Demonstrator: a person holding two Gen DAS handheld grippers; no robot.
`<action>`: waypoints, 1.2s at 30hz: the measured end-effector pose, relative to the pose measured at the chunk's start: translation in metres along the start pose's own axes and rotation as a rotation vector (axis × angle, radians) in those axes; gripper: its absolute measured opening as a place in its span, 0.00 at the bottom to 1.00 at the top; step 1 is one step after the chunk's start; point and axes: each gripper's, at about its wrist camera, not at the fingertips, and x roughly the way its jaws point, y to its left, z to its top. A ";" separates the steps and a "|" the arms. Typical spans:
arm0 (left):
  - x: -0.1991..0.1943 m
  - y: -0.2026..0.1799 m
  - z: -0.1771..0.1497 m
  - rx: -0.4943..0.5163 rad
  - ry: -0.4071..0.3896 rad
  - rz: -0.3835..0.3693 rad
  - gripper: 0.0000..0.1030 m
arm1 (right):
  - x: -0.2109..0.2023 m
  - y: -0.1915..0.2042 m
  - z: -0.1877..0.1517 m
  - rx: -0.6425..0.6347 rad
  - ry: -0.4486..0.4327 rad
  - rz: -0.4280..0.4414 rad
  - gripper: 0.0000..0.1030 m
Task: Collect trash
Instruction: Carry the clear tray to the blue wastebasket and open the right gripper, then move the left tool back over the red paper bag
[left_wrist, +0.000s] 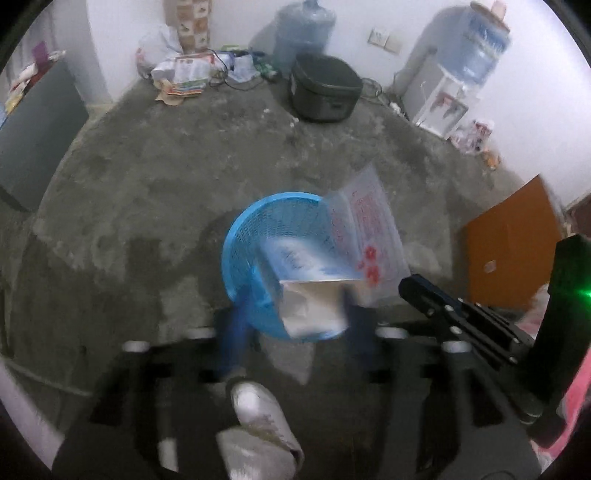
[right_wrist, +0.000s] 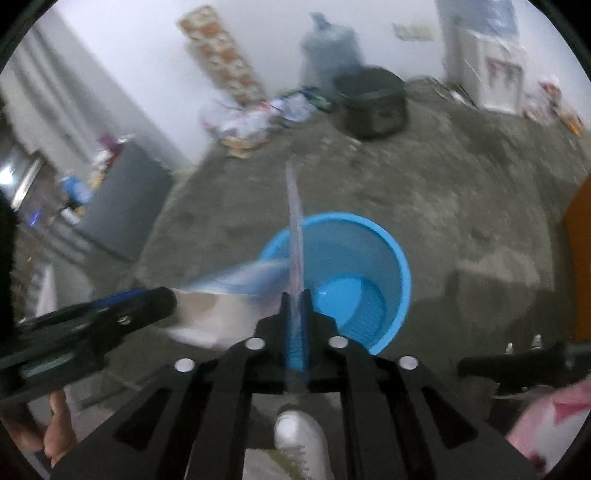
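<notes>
basket (left_wrist: 255, 258) sits just ahead of your left gripper (left_wrist: 291, 321); jaws wide, carton (left_wrist: 310, 291) between them over the near rim, grip unclear in the blur. right wrist view: right gripper (right_wrist: 295, 314) narrow, pinching the plastic bag (right_wrist: 294, 229) edge-on over the basket.

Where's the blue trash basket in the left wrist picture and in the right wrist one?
Left wrist: the blue basket sits just below centre, a white carton over its near rim.
Right wrist: the basket is right of centre, just beyond the fingers.
Shared landmark: the dark round cooker on the floor by the far wall.
</notes>
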 end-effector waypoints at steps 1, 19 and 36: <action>0.007 -0.001 0.002 0.003 -0.009 0.015 0.62 | 0.013 -0.009 -0.001 0.015 0.023 -0.047 0.24; -0.131 0.022 -0.046 -0.030 -0.273 -0.011 0.73 | -0.072 0.058 -0.011 -0.210 -0.212 -0.073 0.79; -0.319 0.107 -0.221 -0.293 -0.604 0.029 0.91 | -0.189 0.182 -0.073 -0.574 -0.404 0.117 0.94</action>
